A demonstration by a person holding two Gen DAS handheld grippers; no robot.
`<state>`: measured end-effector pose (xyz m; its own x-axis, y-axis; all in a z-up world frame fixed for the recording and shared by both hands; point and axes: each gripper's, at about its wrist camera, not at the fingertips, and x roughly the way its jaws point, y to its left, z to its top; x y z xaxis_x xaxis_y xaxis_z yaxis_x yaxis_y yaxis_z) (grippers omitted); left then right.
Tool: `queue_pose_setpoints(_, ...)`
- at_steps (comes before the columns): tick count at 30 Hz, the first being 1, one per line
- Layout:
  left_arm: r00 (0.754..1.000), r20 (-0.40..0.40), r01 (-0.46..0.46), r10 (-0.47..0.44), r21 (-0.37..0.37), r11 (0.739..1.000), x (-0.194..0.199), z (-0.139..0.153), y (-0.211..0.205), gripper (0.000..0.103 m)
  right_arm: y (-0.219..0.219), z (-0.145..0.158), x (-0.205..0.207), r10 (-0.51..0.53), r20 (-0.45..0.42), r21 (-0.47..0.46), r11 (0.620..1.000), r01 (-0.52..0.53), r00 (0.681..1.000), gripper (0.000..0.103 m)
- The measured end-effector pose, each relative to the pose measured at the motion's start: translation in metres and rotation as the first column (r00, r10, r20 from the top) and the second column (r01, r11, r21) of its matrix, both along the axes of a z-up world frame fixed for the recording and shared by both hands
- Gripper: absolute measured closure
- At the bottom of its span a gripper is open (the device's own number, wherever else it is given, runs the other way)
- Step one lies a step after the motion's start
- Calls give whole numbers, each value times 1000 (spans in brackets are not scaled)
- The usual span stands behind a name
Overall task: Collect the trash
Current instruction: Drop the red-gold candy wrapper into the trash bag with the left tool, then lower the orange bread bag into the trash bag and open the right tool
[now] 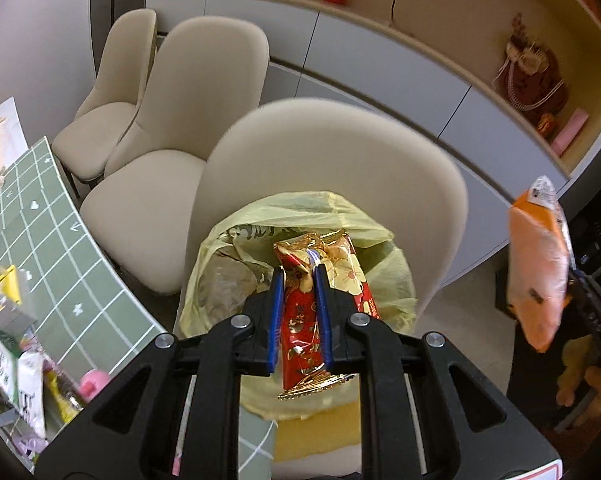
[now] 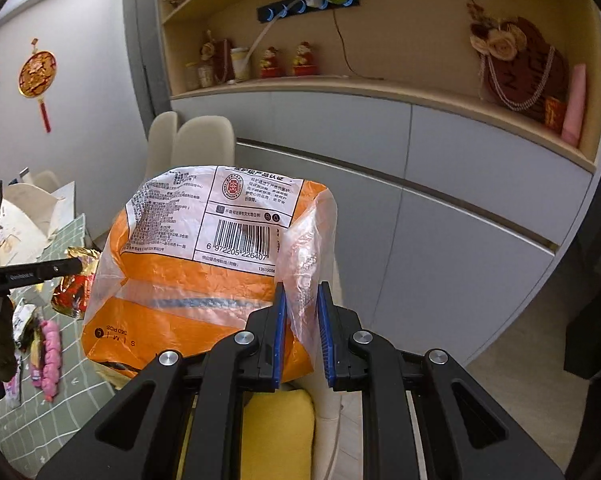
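My left gripper (image 1: 299, 276) is shut on a red and gold snack wrapper (image 1: 318, 312) and holds it right over the open mouth of a bin lined with a yellow bag (image 1: 236, 248). The wrapper also shows at the left of the right wrist view (image 2: 74, 288). My right gripper (image 2: 302, 292) is shut on a clear flap of an orange and white plastic package (image 2: 188, 264), held up in the air. That package hangs at the right edge of the left wrist view (image 1: 538, 268).
The bin stands in front of a beige chair (image 1: 332, 152), with two more chairs (image 1: 188, 92) behind. A table with a green grid cloth (image 1: 56, 240) at left holds more wrappers (image 1: 16, 364) and a pink item (image 2: 50, 356). Grey cabinets (image 2: 460, 184) and shelves lie beyond.
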<state>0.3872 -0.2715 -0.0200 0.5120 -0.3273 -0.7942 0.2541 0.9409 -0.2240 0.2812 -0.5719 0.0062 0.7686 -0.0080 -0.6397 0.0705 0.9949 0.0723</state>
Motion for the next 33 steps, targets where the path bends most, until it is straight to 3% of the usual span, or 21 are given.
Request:
queue_pose_setpoints(6,998,-58,-8,8,11,1000,20,-24,-16,88,-8,-17,12,28,-42,14,1000,-27,999,87)
queue_pose_setpoints(10,994,-105,-31,29,-23,999,24,-35,-12,68,-5,-27,19,53,-70,22,998,-52,996,87)
queue_pose_setpoints(19,990,-79,-122,121,-15,992,-3,-11,24,63,31,-44,60,182,-89,55,983,-178,979,87)
queue_pose_setpoints(24,987,-75,-144,145,12,989,-28,-2,44,62,92,-49,91,331,-90,44,944,-328,940,87)
queue_pose_setpoints(28,983,-59,-174,176,41,984,-50,2,61,61,145,-70,119,429,-155,20,902,-432,890,87)
queue_pose_setpoints(33,973,-57,-220,222,44,975,-71,4,83,61,179,-107,139,401,-317,-164,870,-466,860,87)
